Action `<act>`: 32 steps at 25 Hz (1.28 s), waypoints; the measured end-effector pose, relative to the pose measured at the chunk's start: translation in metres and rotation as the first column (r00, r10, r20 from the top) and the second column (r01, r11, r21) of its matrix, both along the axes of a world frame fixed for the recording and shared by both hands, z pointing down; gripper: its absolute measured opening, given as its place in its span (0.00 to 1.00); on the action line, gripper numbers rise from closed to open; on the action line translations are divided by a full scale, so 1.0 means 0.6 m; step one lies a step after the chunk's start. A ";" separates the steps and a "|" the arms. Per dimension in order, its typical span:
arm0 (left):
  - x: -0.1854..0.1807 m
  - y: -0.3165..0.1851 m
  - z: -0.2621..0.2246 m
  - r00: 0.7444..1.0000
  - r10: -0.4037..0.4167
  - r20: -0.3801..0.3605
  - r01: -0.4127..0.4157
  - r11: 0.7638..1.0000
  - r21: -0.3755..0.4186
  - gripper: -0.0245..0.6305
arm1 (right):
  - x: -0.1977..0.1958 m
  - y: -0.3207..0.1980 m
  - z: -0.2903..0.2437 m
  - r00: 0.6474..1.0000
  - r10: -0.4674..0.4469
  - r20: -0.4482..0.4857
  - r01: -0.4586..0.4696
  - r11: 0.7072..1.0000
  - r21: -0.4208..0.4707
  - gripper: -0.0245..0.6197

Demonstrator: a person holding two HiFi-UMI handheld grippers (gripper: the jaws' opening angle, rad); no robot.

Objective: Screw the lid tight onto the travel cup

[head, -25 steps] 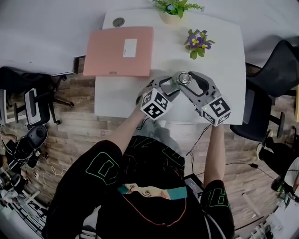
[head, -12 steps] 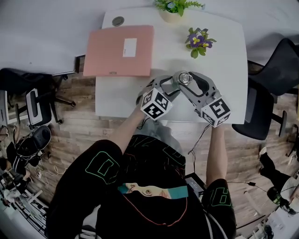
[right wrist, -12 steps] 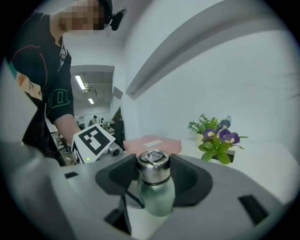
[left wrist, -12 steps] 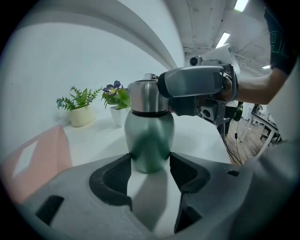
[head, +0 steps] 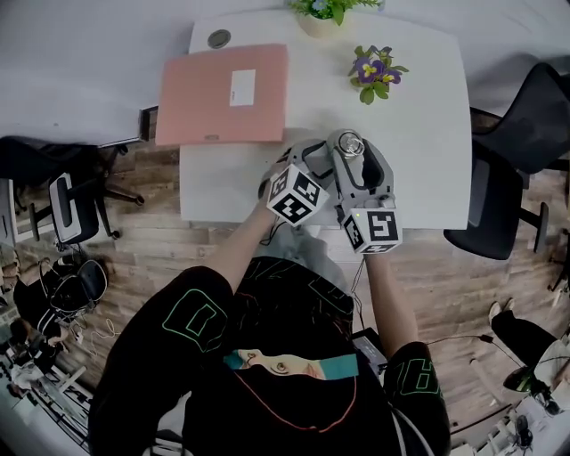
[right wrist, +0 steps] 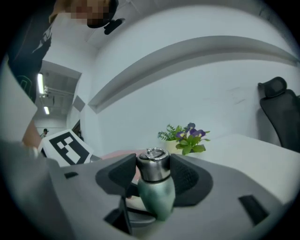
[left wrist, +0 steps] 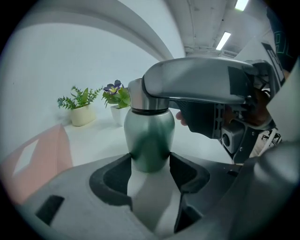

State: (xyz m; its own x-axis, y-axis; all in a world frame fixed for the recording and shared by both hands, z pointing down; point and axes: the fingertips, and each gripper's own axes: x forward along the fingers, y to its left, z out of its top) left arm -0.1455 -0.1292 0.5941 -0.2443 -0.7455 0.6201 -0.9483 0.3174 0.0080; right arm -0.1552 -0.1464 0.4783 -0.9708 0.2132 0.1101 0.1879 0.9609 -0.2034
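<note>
Presently the cup, green metal with a steel lid, sits over the white table, toward its near edge and right of centre, between the two grippers. It stands upright in the left gripper view; its base is hidden behind the jaws, so contact with the table cannot be confirmed. The left gripper reaches in from the near left and points downward. Its jaws pinch the lower green body of the cup, with one dark pad touching each side. The right gripper comes in from the near side, roughly level. Its jaws are clamped on the lid, a pad pressed against each side of the steel collar. A small ring lies on top of the lid, clear of both pads. In the left gripper view, one jaw of the right gripper lies across the top of the cup. On the far left part of the table lies a pink folder, flat, well apart from the cup, with a small dark disc beyond it near the far corner. Purple flowers stand behind the cup, apart from it, and a green plant stands at the far edge. A black chair stands just beside the right side of the table.
</note>
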 end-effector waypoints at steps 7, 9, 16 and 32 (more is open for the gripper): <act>-0.002 0.001 0.003 1.000 0.000 0.004 0.000 1.000 -0.005 0.44 | -0.003 0.001 0.009 0.999 0.029 -0.017 -0.030 0.998 -0.049 0.41; -0.002 0.000 0.004 1.000 0.002 0.006 -0.002 1.000 -0.008 0.44 | -0.003 0.001 0.011 1.000 -0.024 -0.018 0.023 0.999 -0.048 0.42; 0.002 0.001 0.008 1.000 0.025 0.010 -0.025 0.999 -0.029 0.43 | -0.004 0.003 0.003 0.965 -0.257 -0.042 0.259 0.965 0.043 0.50; -0.006 -0.009 -0.003 0.993 0.115 0.014 -0.114 0.993 -0.023 0.50 | -0.005 0.017 -0.011 0.731 -0.660 -0.174 0.682 0.710 0.176 0.52</act>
State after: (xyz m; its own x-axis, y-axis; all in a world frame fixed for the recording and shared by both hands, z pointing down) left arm -0.1491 -0.1345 0.5921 -0.1680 -0.7551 0.6338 -0.9783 0.2067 -0.0130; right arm -0.1581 -0.1365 0.4715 -0.5635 0.7646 0.3129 0.7916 0.6081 -0.0603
